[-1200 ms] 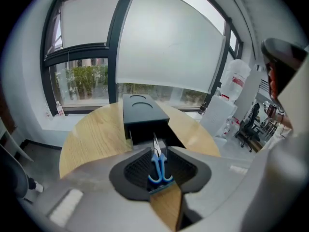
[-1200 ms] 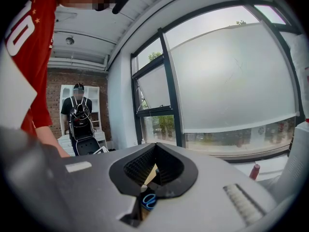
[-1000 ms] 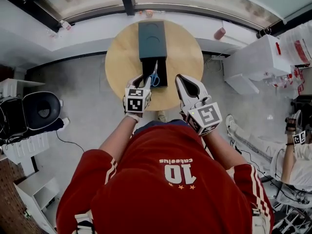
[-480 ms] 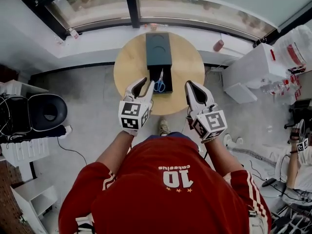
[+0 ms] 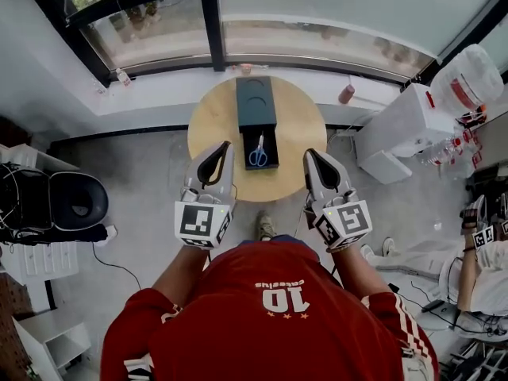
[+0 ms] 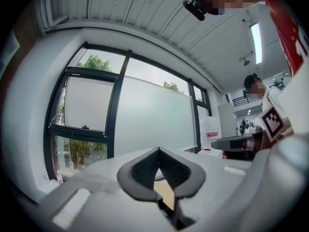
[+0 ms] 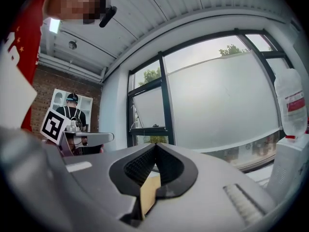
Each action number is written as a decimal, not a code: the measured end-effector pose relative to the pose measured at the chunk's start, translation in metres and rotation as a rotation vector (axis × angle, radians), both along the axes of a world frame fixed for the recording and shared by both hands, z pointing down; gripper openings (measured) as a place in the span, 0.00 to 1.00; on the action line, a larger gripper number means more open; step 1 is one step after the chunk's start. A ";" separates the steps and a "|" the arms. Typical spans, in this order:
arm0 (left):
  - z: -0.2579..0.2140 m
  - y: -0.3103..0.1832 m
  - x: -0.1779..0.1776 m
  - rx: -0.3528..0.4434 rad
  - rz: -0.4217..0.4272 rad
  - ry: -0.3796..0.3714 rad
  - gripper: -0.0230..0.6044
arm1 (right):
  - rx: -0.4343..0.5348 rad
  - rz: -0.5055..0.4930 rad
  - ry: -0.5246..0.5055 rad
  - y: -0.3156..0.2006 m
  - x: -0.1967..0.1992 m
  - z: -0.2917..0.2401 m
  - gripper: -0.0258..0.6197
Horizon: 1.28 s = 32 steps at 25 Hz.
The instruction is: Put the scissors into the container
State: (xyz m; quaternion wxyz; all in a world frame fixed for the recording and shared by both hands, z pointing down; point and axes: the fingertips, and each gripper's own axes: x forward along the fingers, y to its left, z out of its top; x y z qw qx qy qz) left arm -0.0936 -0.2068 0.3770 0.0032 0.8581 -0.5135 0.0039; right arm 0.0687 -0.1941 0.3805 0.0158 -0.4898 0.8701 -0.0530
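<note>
Blue-handled scissors point(image 5: 259, 151) lie inside the open near compartment of the dark container point(image 5: 256, 101), which stands on the round wooden table point(image 5: 214, 121). Both grippers hang in front of the table's near edge, lifted towards me and apart from the container. My left gripper point(image 5: 226, 145) sits left of the container. Its jaws have closed tip to tip with nothing between them point(image 6: 158, 150). My right gripper point(image 5: 309, 153) sits right of the container, shut and empty as well point(image 7: 155, 146). Both gripper views look up at the windows and ceiling, so neither shows the scissors.
A black round seat point(image 5: 73, 201) stands on the floor at the left. On the right are a white cabinet point(image 5: 401, 125) and a large water bottle point(image 5: 468, 78). A small red cup point(image 5: 346, 94) rests on the sill. Another person point(image 5: 484, 252) sits at the far right.
Both grippers have drawn back from the container towards me and risen. The scissors, tilted at the container by my left gripper a second ago, now lie flat inside it.
</note>
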 end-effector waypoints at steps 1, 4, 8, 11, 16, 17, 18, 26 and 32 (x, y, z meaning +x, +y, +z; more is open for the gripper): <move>-0.006 0.004 -0.001 0.010 0.003 0.006 0.04 | 0.007 -0.001 -0.002 0.003 -0.001 -0.004 0.03; -0.020 0.010 -0.001 0.032 0.013 0.021 0.04 | 0.019 -0.002 -0.013 0.008 -0.003 -0.015 0.03; -0.033 0.018 0.000 0.062 0.028 0.046 0.04 | 0.034 -0.005 -0.013 0.015 -0.007 -0.027 0.03; -0.037 0.024 0.000 0.059 0.037 0.059 0.04 | 0.033 -0.008 -0.013 0.021 -0.012 -0.033 0.03; -0.044 0.030 0.004 0.048 0.048 0.101 0.04 | 0.042 -0.007 -0.020 0.026 -0.006 -0.040 0.03; -0.046 0.031 0.004 0.051 0.051 0.097 0.04 | 0.043 -0.006 -0.021 0.027 -0.005 -0.041 0.03; -0.047 0.032 0.004 0.054 0.055 0.095 0.04 | 0.045 -0.005 -0.020 0.028 -0.005 -0.042 0.03; -0.058 0.042 0.001 0.069 0.068 0.113 0.04 | 0.049 -0.015 -0.009 0.040 -0.017 -0.046 0.02; -0.059 0.047 -0.001 0.075 0.067 0.109 0.04 | 0.082 -0.029 -0.022 0.048 -0.026 -0.059 0.02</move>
